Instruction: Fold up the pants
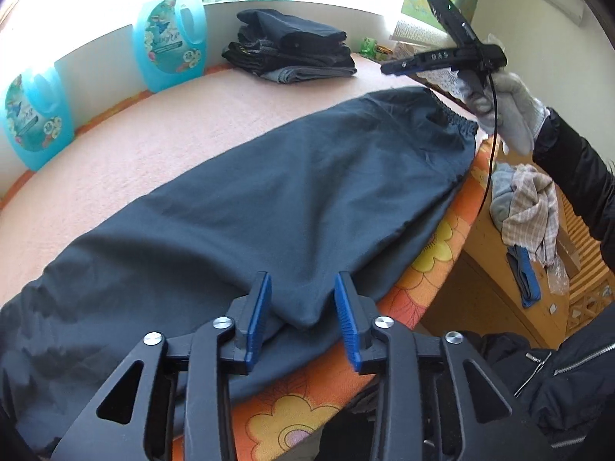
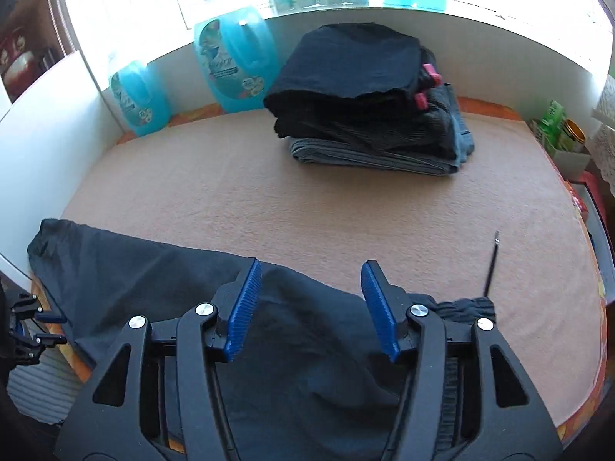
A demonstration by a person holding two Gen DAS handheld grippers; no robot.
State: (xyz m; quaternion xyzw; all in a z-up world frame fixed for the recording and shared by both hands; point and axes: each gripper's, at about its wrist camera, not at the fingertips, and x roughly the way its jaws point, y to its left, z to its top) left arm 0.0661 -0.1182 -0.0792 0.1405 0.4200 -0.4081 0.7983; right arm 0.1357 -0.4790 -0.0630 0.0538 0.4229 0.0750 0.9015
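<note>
Dark blue-grey pants point(image 1: 269, 192) lie folded lengthwise along the near edge of the pink-covered table point(image 1: 173, 134), elastic waistband point(image 1: 457, 119) at the right end. My left gripper point(image 1: 303, 315) hovers open over the pants' near edge; a rounded fold of cloth sits below and between its blue pads, unpressed. The right gripper point(image 1: 442, 50), held in a gloved hand point(image 1: 511, 115), is raised above the waistband. In the right wrist view my right gripper point(image 2: 311, 307) stands open above the pants point(image 2: 134, 276), nothing pinched, the waistband point(image 2: 465, 307) just right of it. The left gripper point(image 2: 34, 330) shows at the left edge.
A stack of folded dark clothes point(image 2: 365, 107) sits at the back of the table point(image 2: 307, 211). Blue detergent bottles point(image 1: 169, 42) point(image 2: 234, 65) line the white wall. An orange floral cover point(image 1: 434, 253) hangs over the near edge. A wooden chair holds crumpled cloths point(image 1: 526, 207) at right.
</note>
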